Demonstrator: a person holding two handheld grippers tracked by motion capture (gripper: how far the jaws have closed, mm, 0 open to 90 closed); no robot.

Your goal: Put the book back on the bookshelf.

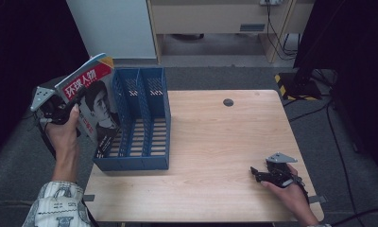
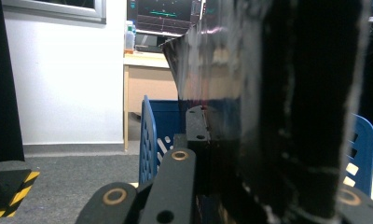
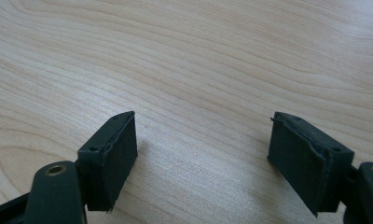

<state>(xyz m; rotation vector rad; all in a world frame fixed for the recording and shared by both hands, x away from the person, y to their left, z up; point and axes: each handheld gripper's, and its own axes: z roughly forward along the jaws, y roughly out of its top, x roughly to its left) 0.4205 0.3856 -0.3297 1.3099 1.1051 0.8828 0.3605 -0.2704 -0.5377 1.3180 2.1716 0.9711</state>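
Blue plastic is what you are aiming for: the slotted file rack (image 1: 142,120) stands on the left part of the wooden table (image 1: 215,156), its open top facing up and its dividers running away from you. Your left gripper (image 1: 59,111) is clamped on the magazine (image 1: 93,101), gripping it along its left edge, and holds it in the air just left of the rack, above the rack's left wall and tilted so its top leans outward, away from the slots. In the left gripper view the magazine's dark, glossy cover (image 2: 287,116) fills the space right beside the jaws, with the rack's blue wall (image 2: 149,144) beyond and below. So the thing to watch is this: the rack lies down and to the right of the magazine, and the magazine's long axis is slanted, not yet parallel to the dividers. By my judgement you would need to stand it upright and bring its lower edge over a slot before lowering. Your right gripper (image 3: 201,158) rests on the table well apart at the near right, jaws spread and holding nothing; the left hand is clearly the nearer one.
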